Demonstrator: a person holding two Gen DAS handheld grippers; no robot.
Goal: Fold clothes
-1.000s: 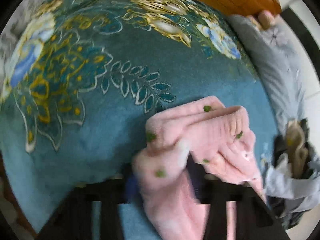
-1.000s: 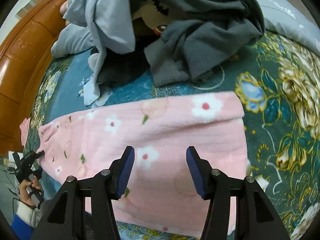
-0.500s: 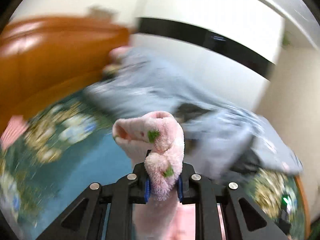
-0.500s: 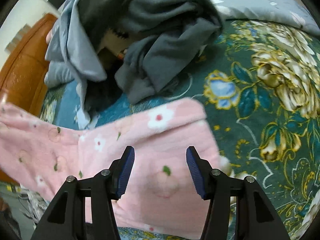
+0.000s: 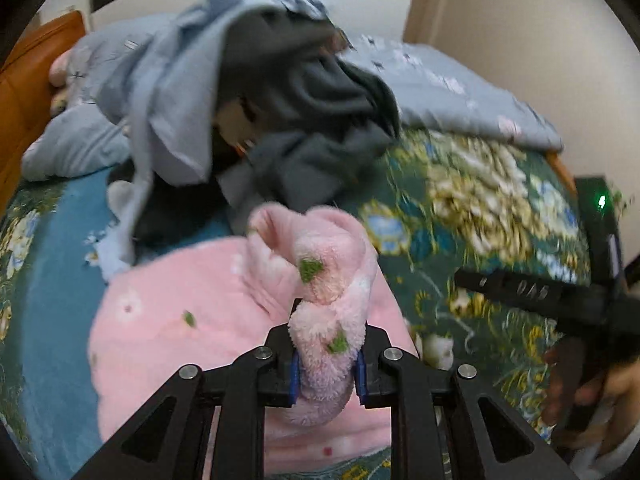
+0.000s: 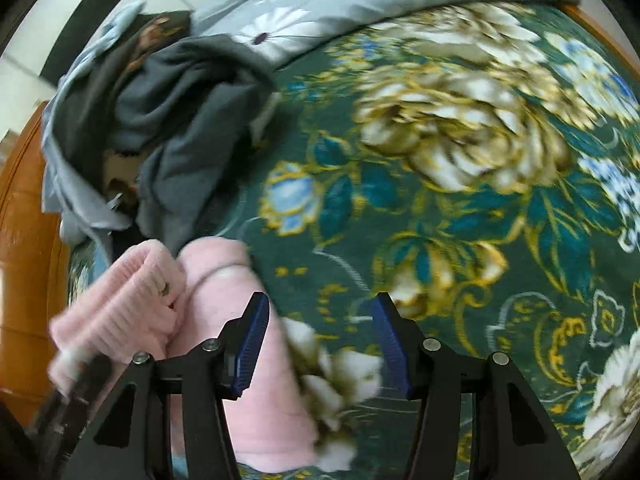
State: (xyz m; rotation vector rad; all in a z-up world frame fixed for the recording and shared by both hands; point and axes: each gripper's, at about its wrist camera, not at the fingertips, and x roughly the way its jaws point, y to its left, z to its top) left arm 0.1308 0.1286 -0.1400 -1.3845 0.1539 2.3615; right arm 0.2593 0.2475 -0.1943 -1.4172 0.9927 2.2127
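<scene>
Garment: pink fleece garment [image 5: 192,332] lies on the floral bedspread [image 5: 480,200], in front of the heap of grey clothes [image 5: 280,92]; one bunched end is lifted off the bed.
Left gripper [image 5: 326,364]: jaws narrow, pads pressing a thick wad of the pink fleece; the opening is easing slightly, yet the fabric remains pinched between the pads.
Reason for hold: judged as the carry phase of a fold, the raised end being brought over the flat part so one layer lands on the other.
Right gripper [image 6: 322,346]: jaws at medium width, nothing between them; it hangs over bare bedspread just beside the garment's edge.
Reason for position: probably standing clear of the travelling layer, ready to take the far edge or smooth it.
Right hand [image 5: 588,392]: visible in the left wrist view, wrapped round its tool.
Change, left view: a second ago the held end sat low over blue bedspread; it now faces the grey heap.
Change, right view: the garment previously lay spread wide under the jaws; now only its right edge shows at lower left, with a folded ribbed cuff [image 6: 120,300] above it.
</scene>
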